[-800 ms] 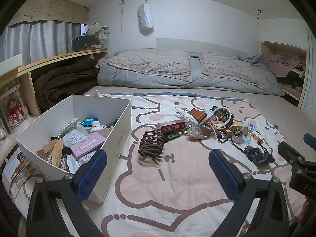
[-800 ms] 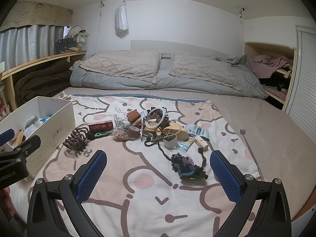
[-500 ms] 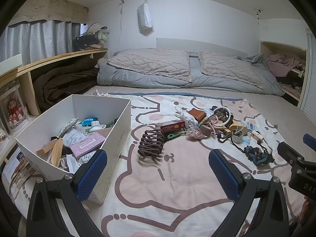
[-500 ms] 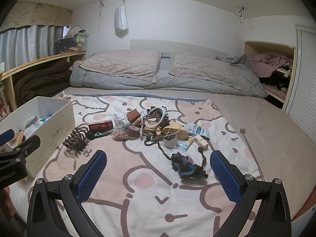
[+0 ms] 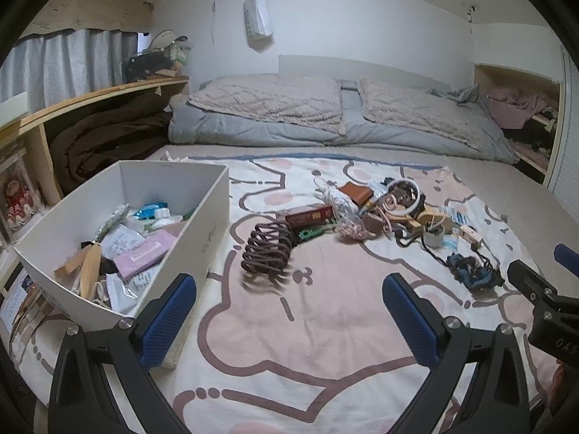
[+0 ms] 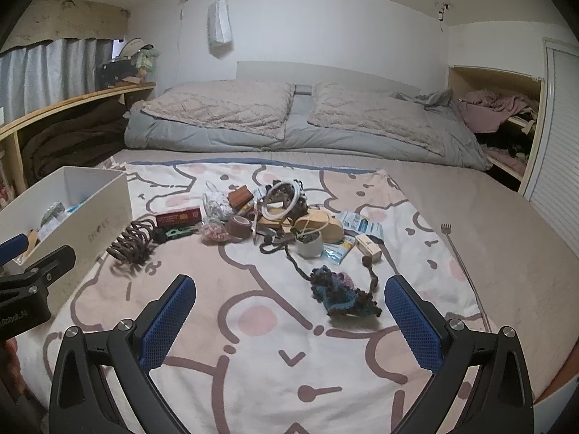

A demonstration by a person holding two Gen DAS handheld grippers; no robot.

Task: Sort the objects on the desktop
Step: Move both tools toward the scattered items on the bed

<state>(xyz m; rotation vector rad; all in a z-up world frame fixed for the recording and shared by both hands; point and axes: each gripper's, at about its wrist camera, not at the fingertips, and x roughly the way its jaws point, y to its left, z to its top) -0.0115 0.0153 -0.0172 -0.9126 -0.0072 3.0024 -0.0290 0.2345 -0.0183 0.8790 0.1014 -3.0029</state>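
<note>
Both grippers hover over the bed, and nothing is in hand: the left gripper (image 5: 289, 316) has its blue pads spread wide with only blanket (image 5: 325, 325) between them, and the right gripper (image 6: 291, 318) is just as wide apart, empty too. On the left sits the white box (image 5: 213, 217), open-topped, already holding a pink packet (image 5: 144, 255), papers and wooden bits; handwriting on its side shows in the right view, looks like "SHOES" (image 6: 98, 233), though it is faint. Just beside the box lies the brown claw clip (image 5: 267, 251), and past it the red carton (image 5: 307, 215), its gold print too small to read. The main pile is mid-blanket: a white ring (image 6: 280, 200), a wooden piece (image 6: 318, 224), a small white pot (image 6: 309, 242), a foil sachet (image 6: 362, 224) with unreadable print, a little tan box (image 6: 369, 246). Nearest the right gripper, the dark knitted thing (image 6: 340, 293) trails a cord. Lettering on the left gripper's body, seen from the right view, reads something like "Robot.AI" (image 6: 14, 316); on the other body I cannot make it out.
</note>
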